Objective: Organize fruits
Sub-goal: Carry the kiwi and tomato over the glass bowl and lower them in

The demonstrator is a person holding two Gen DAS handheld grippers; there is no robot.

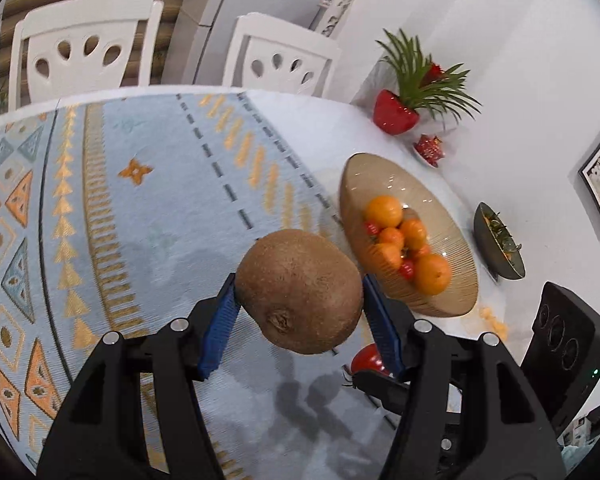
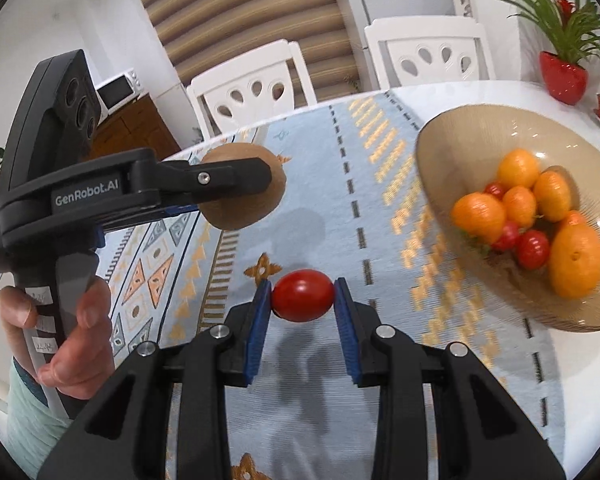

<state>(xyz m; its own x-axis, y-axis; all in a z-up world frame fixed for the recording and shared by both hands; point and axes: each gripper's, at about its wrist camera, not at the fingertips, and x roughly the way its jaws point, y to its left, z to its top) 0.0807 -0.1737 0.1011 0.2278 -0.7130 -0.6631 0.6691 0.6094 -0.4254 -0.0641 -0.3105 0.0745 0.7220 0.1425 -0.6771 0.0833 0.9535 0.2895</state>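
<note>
Two claws we hold above the surface: our left claw (image 1: 300,300) grips a kiwi (image 1: 300,290), our right claw (image 2: 303,300) pinches a cherry tomato (image 2: 303,295)

Fuzzy, matt brown skin on the kiwi (image 1: 300,290), pinched between ribbed blue pads (image 1: 219,334) that look rubbery. The left tongs (image 1: 298,312) are matt black plastic with small shiny metal screws. On the right tongs (image 2: 302,300), a cherry tomato (image 2: 302,295), slick and glossy. The runner (image 1: 148,200) on the worktop (image 1: 456,184) is woven cloth, coarse-ribbed, matt. The bowl (image 2: 452,136) gleams: smoky, finely ridged, possibly glass. Inside, oranges (image 2: 518,168) with a dimpled, soft sheen. The red plant pot (image 1: 394,114) shines like glazed ceramic. White chairs (image 2: 432,54), smooth painted finish.
</note>
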